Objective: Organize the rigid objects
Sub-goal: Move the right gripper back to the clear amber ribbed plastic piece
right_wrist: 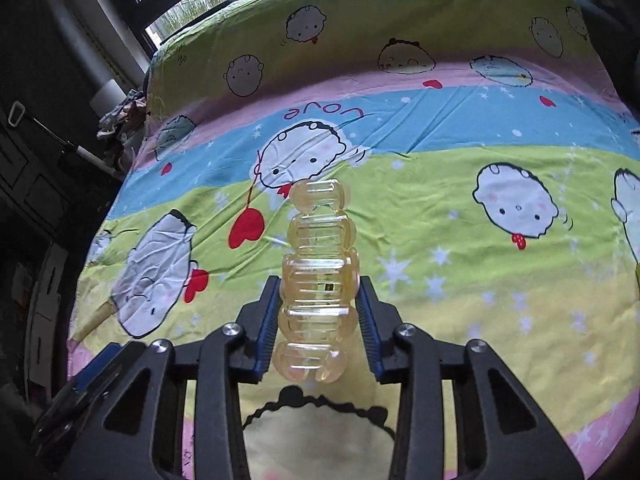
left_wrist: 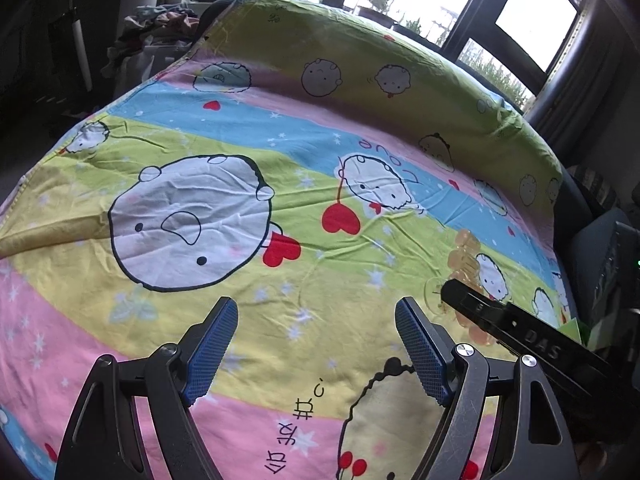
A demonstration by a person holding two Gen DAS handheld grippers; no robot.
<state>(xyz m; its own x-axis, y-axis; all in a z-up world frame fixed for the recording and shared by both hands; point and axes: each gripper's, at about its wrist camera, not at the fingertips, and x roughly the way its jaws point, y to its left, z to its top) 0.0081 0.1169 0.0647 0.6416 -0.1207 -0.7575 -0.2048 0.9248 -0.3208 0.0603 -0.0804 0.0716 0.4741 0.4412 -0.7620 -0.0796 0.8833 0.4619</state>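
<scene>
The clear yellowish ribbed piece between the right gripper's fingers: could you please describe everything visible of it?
The ribbed plastic piece looks translucent, pale yellow and rigid, built of five rounded, stacked segments. It lies lengthwise on the cartoon-print bedsheet, pointing away from the camera. The right gripper has its blue pads against both sides of its middle segments.

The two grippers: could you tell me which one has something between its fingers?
The right gripper: a clear yellowish ribbed plastic piece stands between its blue pads, which press its sides. The left gripper stands open over bare bedsheet.
</scene>
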